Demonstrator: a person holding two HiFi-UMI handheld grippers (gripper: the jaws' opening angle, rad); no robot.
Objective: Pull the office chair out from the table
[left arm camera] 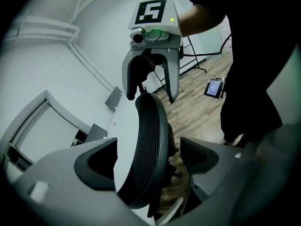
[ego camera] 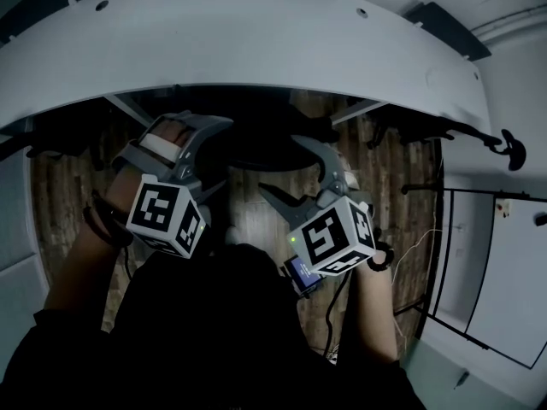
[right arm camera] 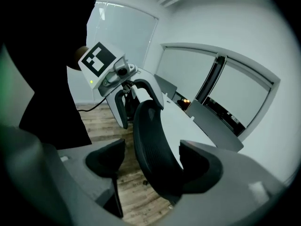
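Grey pads of my left claw [left arm camera: 148,159] fill the bottom of the left gripper view. They stand wide apart, with the dark mesh backrest of the office chair [left arm camera: 150,145] upright between them. A gap shows on either side, so neither pad presses on it.

The right gripper view shows the same arrangement. My right claw [right arm camera: 153,161] is spread wide around the backrest's other edge [right arm camera: 155,149]. Wooden floor [right arm camera: 106,128] is visible between the left pad and the mesh. The mesh overlaps the right pad, and I cannot tell whether they touch.

Each claw appears in the other's view, straddling the far rim of the backrest: right claw [left arm camera: 151,95], left claw [right arm camera: 138,105].

From the head view, both claws [ego camera: 218,156] [ego camera: 291,167] point away from my body, marker cubes uppermost, one at each side of the chair back [ego camera: 256,154]. The chair sits pushed in at the curved white table [ego camera: 256,41], its backrest just beside the table's near edge.
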